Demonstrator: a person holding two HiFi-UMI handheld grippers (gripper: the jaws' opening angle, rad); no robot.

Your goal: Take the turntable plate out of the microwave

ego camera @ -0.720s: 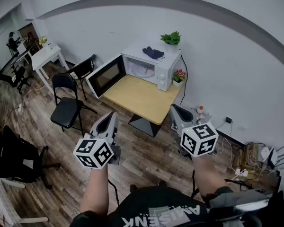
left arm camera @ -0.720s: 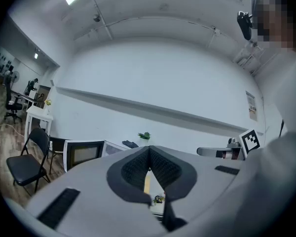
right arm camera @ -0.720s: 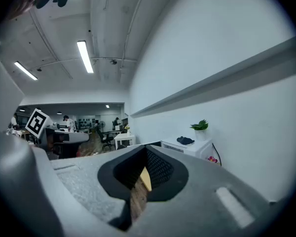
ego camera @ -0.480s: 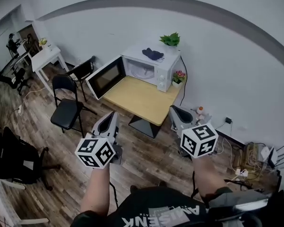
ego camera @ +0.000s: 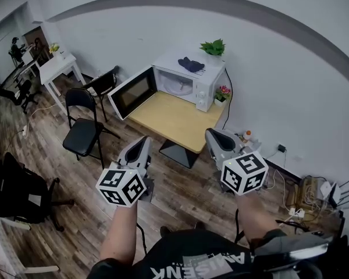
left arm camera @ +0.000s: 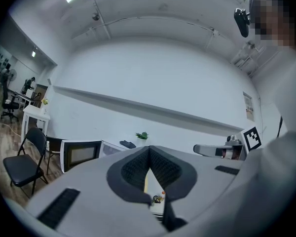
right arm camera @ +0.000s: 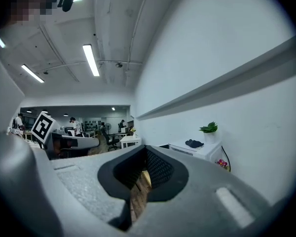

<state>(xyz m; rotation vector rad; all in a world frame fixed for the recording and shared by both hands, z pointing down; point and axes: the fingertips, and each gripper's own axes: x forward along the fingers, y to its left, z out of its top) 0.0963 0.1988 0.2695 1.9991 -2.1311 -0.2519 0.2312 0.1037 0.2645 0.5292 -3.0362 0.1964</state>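
Observation:
A white microwave (ego camera: 205, 81) stands at the back of a wooden table (ego camera: 174, 121), its door (ego camera: 132, 92) swung open to the left. Inside the cavity a pale round turntable plate (ego camera: 179, 86) is faintly visible. Both grippers hang in front of the table, well short of the microwave, pointing level toward it. My left gripper (ego camera: 144, 139) is shut with nothing in it, and so is my right gripper (ego camera: 210, 133). In the left gripper view the shut jaws (left arm camera: 149, 150) cover the table, with the open door (left arm camera: 81, 154) to their left. The right gripper view shows shut jaws (right arm camera: 145, 150) and the microwave (right arm camera: 195, 149) to the right.
A potted plant (ego camera: 213, 47) and a dark cloth (ego camera: 190, 64) sit on the microwave, with a small flower pot (ego camera: 222, 93) beside it. Two black folding chairs (ego camera: 84, 129) stand left of the table. Cables and a power strip (ego camera: 314, 192) lie on the floor at right.
My left gripper has edged slightly forward and to the right. The right gripper has barely moved. Both stay shut.

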